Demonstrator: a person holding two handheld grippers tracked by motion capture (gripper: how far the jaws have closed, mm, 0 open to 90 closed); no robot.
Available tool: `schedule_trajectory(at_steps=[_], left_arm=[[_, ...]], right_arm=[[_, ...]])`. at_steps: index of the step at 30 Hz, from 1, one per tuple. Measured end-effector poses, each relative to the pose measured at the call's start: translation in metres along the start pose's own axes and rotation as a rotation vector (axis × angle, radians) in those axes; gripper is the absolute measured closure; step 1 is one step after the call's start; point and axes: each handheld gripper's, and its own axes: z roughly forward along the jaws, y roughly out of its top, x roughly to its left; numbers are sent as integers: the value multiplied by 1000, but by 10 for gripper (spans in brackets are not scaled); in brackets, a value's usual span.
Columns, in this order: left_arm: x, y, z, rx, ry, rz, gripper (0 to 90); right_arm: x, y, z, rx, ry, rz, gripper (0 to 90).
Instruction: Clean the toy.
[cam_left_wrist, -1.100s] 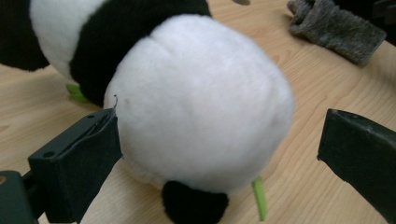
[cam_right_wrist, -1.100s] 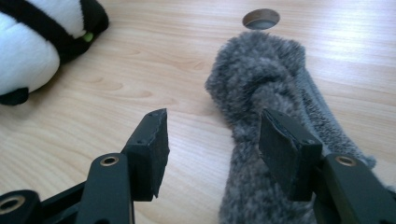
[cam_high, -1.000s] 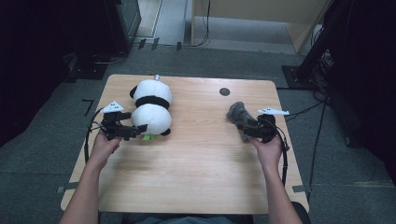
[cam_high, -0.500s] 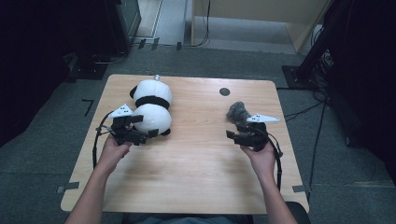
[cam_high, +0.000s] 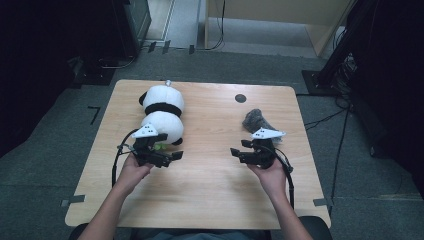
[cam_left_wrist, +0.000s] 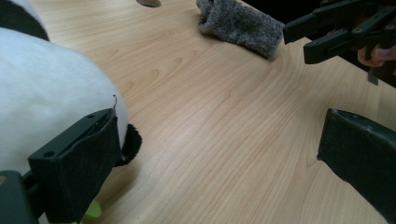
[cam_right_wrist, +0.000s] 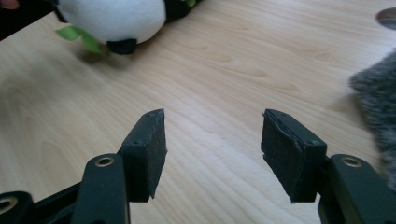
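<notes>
I see both grippers over the tabletop (cam_high: 210, 180). My left gripper (cam_high: 172, 157) has its jaws apart and empty beside the plush panda (cam_high: 162, 117); my right gripper (cam_high: 237, 154) likewise, near the grey sock (cam_high: 256, 120).

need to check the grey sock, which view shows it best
The left gripper view: the grey sock lies whole and sharp on the table. The high view shows it small beside the right gripper. The right gripper view catches one blurred edge.

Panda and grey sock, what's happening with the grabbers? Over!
Left gripper open, empty. Right gripper open, empty. Panda beside left; grey sock beside right. Bare table between.
</notes>
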Motion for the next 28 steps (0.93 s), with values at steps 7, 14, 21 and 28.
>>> schedule_trajectory(at_steps=[7,14,21,28], left_arm=[[-12,-8,1,-37,-100,25,0],[-15,-16,15,20,-57,36,0],[-17,-21,25,84,-33,65,0],[-17,-21,29,97,3,52,132]], right_arm=[[15,-5,-3,-12,42,-14,405],[27,-10,4,11,48,-54,402],[31,-11,11,25,63,-63,402],[29,-11,12,25,59,-67,402]])
